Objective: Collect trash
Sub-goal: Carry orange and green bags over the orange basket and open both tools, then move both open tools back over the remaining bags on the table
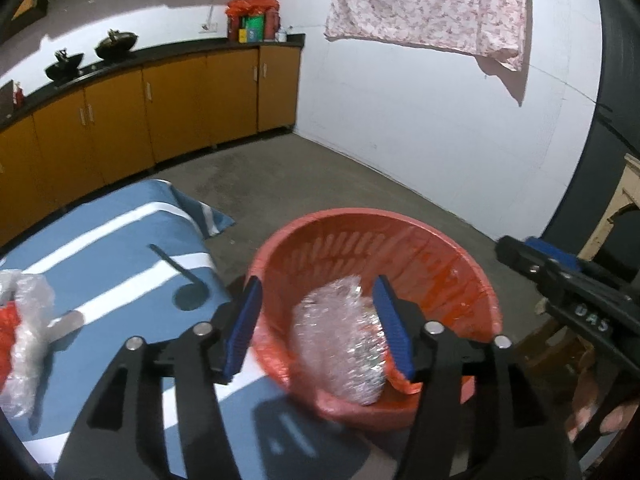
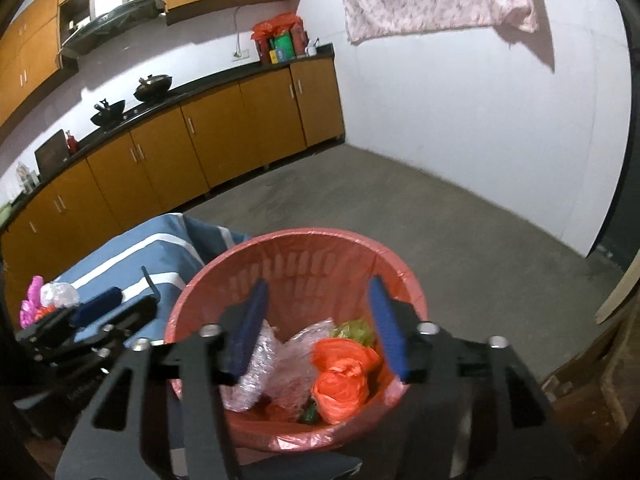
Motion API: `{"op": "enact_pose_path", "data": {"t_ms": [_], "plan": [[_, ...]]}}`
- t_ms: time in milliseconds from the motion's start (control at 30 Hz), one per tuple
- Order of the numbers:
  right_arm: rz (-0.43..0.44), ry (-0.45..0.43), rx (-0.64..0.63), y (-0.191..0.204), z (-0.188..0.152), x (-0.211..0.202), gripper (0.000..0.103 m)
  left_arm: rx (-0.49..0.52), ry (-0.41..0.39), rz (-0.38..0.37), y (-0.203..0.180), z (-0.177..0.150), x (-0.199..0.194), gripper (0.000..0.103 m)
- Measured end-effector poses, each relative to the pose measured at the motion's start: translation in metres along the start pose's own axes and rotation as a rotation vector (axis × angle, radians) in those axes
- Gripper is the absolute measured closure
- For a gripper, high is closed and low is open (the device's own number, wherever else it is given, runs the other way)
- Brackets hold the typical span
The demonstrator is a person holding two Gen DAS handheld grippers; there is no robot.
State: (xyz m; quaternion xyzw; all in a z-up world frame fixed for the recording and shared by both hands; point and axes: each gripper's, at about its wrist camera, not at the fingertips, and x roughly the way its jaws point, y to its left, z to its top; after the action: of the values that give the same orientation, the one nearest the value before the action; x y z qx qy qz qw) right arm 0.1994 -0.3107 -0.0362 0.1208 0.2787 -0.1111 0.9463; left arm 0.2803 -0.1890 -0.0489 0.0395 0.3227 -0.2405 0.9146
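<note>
Both sets of jaws stand open and empty over the red bin (image 2: pixel 296 432). Remaining bubble-wrap trash (image 1: pixel 24 336) lies on the worktop (image 1: pixel 120 248) at nine o'clock, nearer the left gripper (image 1: pixel 318 330) than the right gripper (image 2: pixel 320 330).

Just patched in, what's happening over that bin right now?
A person holds both grippers over the red plastic bin with a red liner. The left gripper stands open, a clear bubble-wrap wad showing between its fingers. The right gripper is open too, above an orange plastic bag already inside. More wrap waits on the blue striped cloth.
</note>
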Motion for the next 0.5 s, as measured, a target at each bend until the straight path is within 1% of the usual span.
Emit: {"op": "enact_pose_path", "data": {"t_ms": [67,100,133,167,267,367,400,500], "plan": [[-0.021,-0.025,-0.011,0.004,0.001,-0.007,0.027,-0.004,-0.009,0.025,0.007,-0.001,-0.006,0.039],[-0.026,-0.035,-0.012,0.004,0.002,-0.009,0.023,-0.007,-0.015,0.038,0.011,-0.003,-0.011,0.038],[-0.032,-0.048,-0.014,0.006,0.002,-0.012,0.017,-0.012,-0.025,0.057,0.017,-0.005,-0.017,0.035],[-0.044,-0.062,-0.021,0.011,0.003,-0.016,0.012,-0.013,-0.032,0.071,0.020,-0.006,-0.021,0.031],[-0.071,-0.098,-0.060,0.026,0.002,-0.023,0.007,-0.018,-0.062,0.136,0.039,-0.015,-0.044,0.024],[-0.072,-0.109,-0.112,0.051,-0.002,-0.023,0.006,-0.036,-0.087,0.205,0.062,-0.026,-0.068,0.020],[-0.068,-0.107,-0.125,0.058,-0.004,-0.023,0.006,-0.046,-0.096,0.234,0.071,-0.030,-0.077,0.019],[-0.008,-0.085,-0.150,0.086,-0.014,-0.021,0.005,-0.072,-0.121,0.327,0.103,-0.046,-0.106,0.017]]}}
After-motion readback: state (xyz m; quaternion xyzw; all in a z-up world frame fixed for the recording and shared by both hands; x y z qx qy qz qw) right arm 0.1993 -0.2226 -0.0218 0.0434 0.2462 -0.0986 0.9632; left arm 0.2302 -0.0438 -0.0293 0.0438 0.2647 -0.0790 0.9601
